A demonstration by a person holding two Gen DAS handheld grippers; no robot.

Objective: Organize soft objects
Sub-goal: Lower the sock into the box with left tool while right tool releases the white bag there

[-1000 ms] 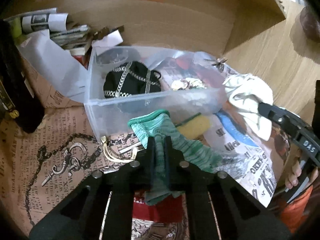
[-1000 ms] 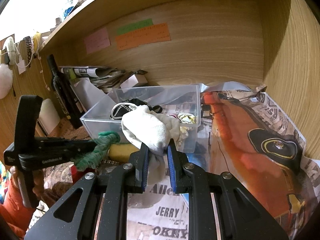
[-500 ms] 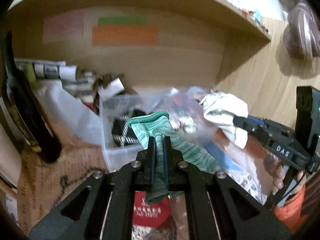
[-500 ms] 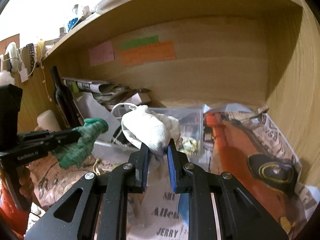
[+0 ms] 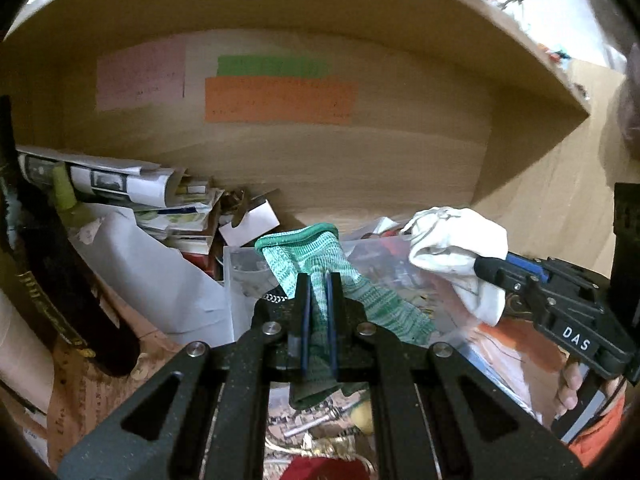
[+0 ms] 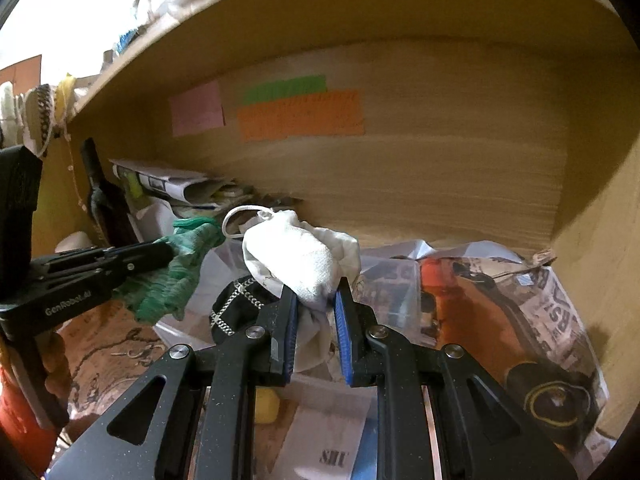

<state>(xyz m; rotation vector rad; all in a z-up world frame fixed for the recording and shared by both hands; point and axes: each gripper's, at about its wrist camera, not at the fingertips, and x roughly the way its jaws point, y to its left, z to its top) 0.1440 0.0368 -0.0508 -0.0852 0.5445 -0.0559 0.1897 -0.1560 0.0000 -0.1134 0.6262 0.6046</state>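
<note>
My left gripper [image 5: 318, 280] is shut on a green striped sock [image 5: 340, 276] and holds it in the air above a clear plastic bin [image 5: 240, 276]. It also shows in the right wrist view [image 6: 176, 276]. My right gripper [image 6: 316, 300] is shut on a white cloth pouch [image 6: 296, 256] with a drawstring loop, held up over the same bin [image 6: 384, 284]. The pouch also shows in the left wrist view [image 5: 456, 248]. The bin holds a black item with a metal chain [image 6: 236, 308].
A dark bottle [image 5: 52, 280] leans at the left. Rolled newspapers [image 5: 112, 180] and white paper [image 5: 152, 276] pile behind the bin. Printed paper [image 6: 520, 312] covers the shelf floor. Wooden back wall with coloured notes [image 5: 276, 96]. A yellow object [image 6: 266, 404] lies below.
Both grippers have risen with their loads, from just in front of the bin to well above it. The views now tilt up toward the back wall.
</note>
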